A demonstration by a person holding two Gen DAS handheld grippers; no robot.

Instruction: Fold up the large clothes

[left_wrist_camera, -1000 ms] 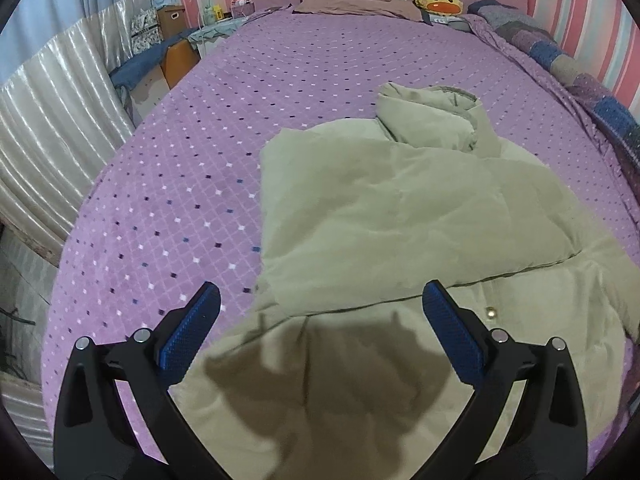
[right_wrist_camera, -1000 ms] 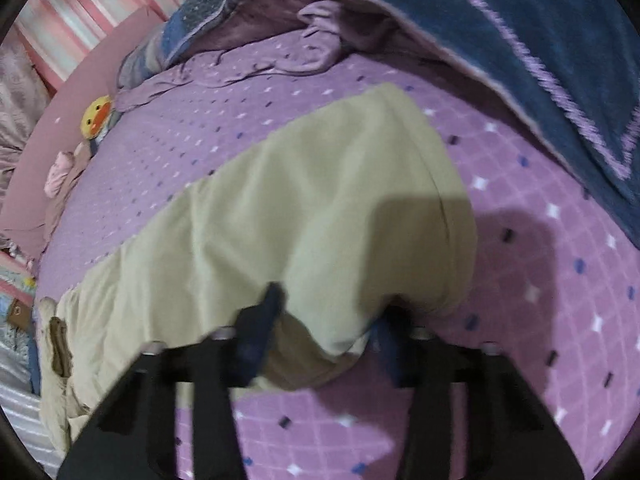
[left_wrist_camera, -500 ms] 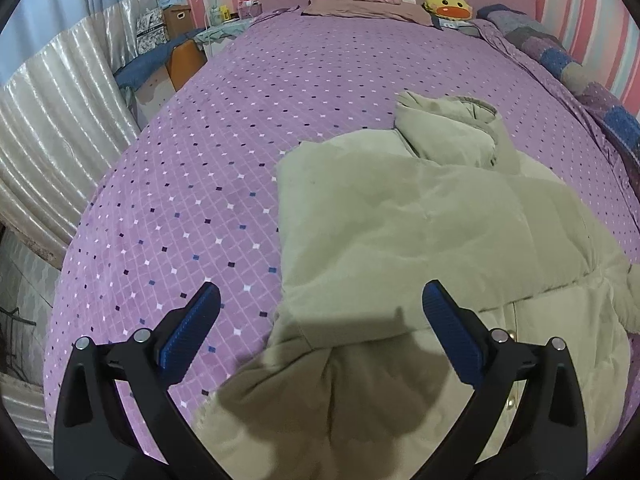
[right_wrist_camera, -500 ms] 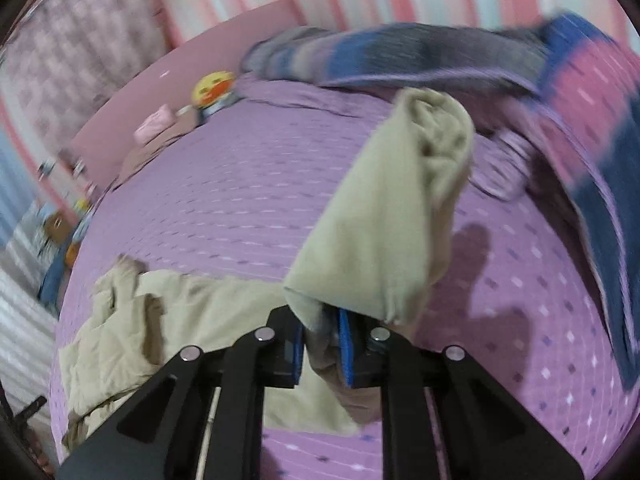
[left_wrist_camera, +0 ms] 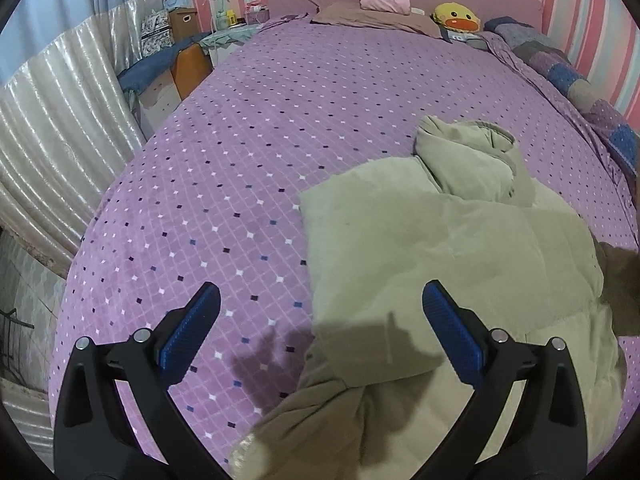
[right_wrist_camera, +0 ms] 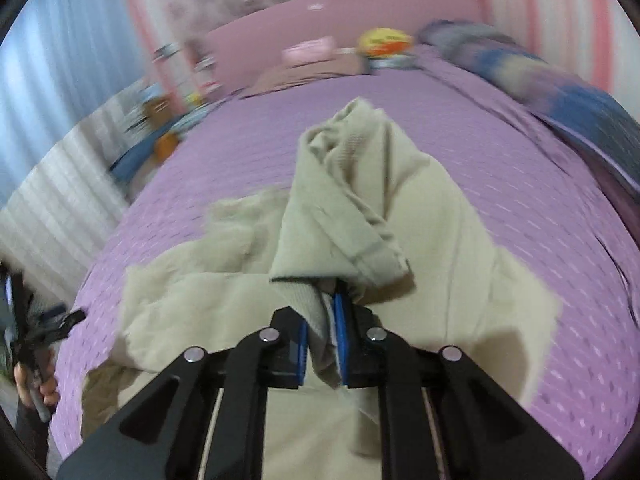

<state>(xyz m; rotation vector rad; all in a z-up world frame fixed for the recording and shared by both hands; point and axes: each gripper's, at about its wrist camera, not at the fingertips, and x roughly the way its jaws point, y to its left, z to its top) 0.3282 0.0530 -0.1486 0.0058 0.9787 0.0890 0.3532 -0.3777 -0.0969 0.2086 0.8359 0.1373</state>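
A large khaki padded jacket lies on the purple dotted bedspread, hood towards the pillows, one sleeve folded across its body. My left gripper hangs open above the jacket's near left edge, nothing between its blue pads. In the right wrist view my right gripper is shut on the cuff end of the jacket's other sleeve, lifted off the bed and draped forward over the jacket. The left gripper and the hand holding it show at that view's left edge.
Pillows, a pink folded cloth and a yellow duck toy lie at the headboard. A patchwork blanket runs along the bed's right side. Boxes and a stool stand beside the bed at left, by a silver curtain.
My right gripper shut on the sleeve end, lifted it off the bedspread and swung it over towards the jacket's body, rolling as it went. The left gripper drifted left, staying open.
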